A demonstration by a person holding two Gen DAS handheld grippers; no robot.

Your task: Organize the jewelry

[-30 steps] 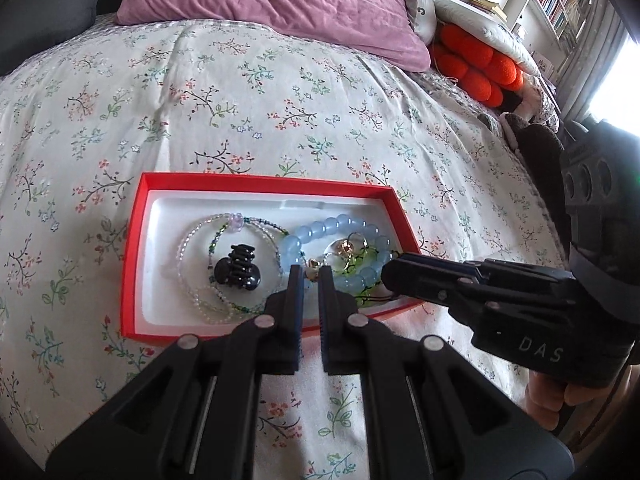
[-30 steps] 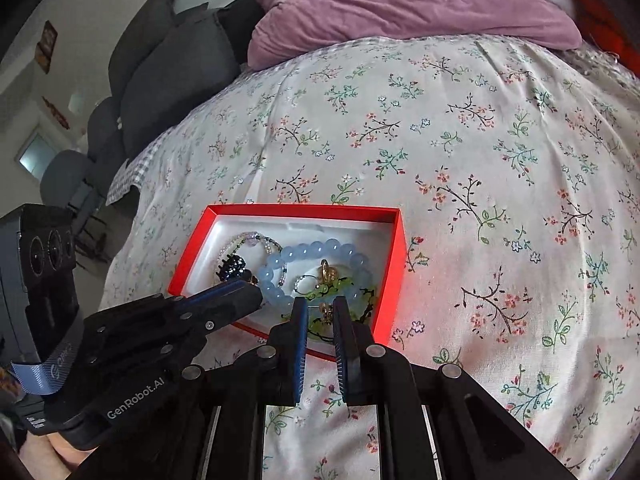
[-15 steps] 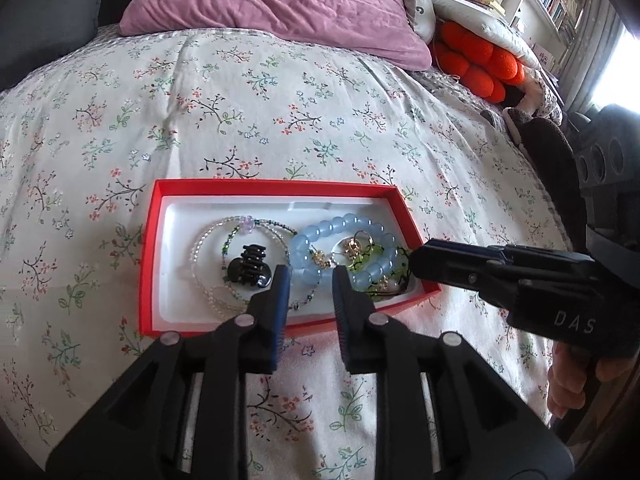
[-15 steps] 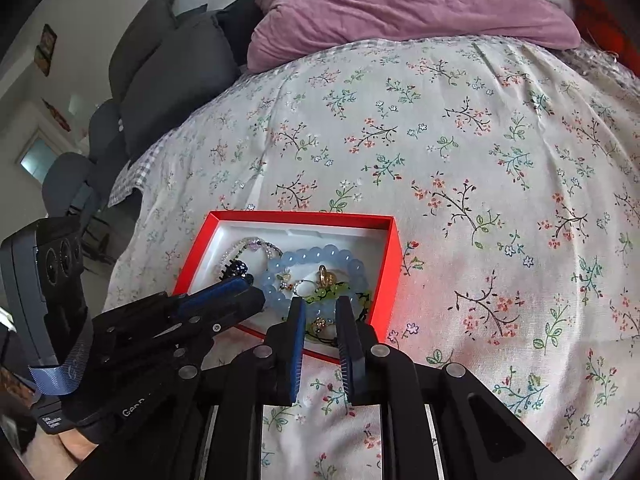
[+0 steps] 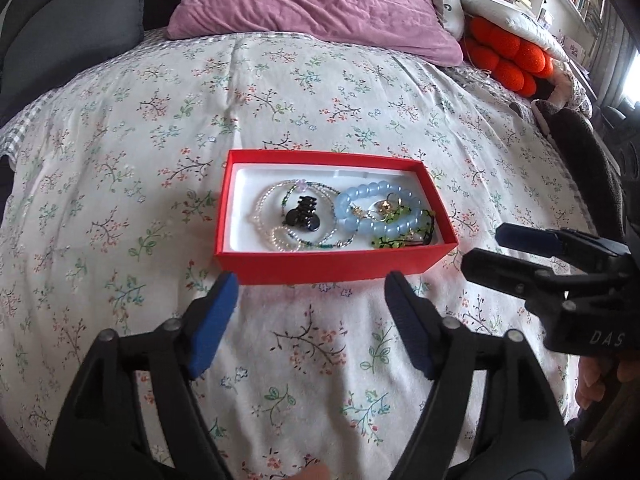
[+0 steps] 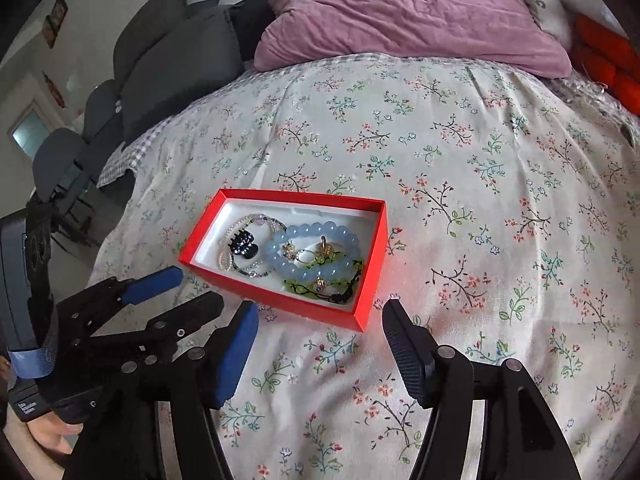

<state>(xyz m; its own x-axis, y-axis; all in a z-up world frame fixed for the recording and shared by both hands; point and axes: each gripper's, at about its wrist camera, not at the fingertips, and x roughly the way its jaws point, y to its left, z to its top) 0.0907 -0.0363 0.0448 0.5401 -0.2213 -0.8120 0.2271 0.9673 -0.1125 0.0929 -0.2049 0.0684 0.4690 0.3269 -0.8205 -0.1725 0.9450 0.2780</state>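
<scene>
Both tools, left (image 5: pixel 310 294) and right (image 6: pixel 318 322), are held spread and empty just short of the shallow red cardboard box (image 5: pixel 332 266); sorting seems finished, withdrawal judged next.

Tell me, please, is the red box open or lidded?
Open: the red box has no lid on, and the blue bead bracelet inside shows.

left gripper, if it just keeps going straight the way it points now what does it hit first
Most likely the near wall of the red box. The open left gripper points at it with only bedspread between, though depth is unclear.
</scene>
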